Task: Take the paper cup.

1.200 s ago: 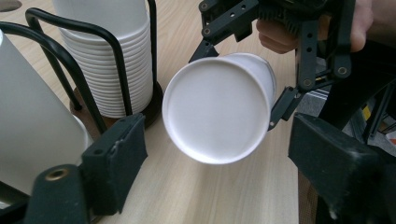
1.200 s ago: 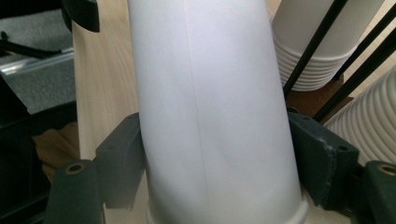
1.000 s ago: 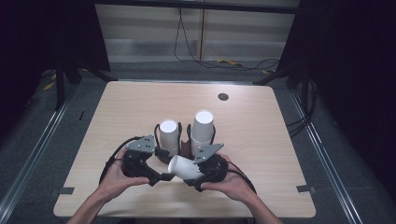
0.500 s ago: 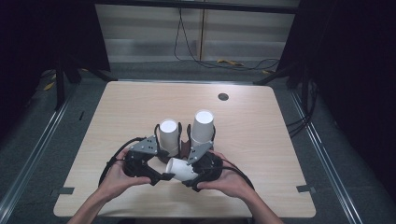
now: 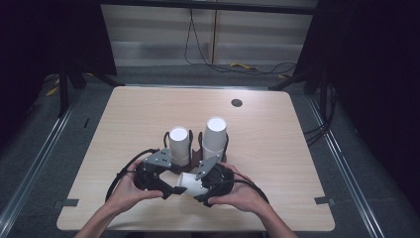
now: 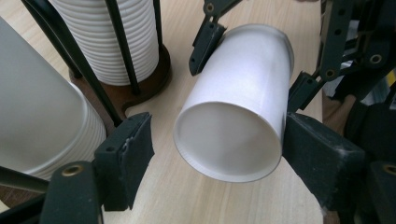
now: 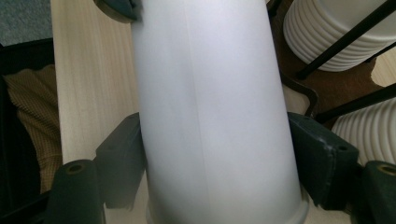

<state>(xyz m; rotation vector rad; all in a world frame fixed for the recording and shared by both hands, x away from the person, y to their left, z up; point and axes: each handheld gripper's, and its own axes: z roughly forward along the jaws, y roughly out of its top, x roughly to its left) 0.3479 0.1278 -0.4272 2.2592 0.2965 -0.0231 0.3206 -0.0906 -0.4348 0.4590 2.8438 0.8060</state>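
My right tool (image 7: 217,154) pinches the light, crushable cup (image 6: 233,121) mid-wall, while my left tool (image 6: 217,149), just closing, straddles its base unpressed.

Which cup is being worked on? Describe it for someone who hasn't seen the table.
On the wooden table, near the front edge, stands a holder with two upright cup stacks. Just before it, a single white cup lies on its side between both claws, the only cup not stacked.
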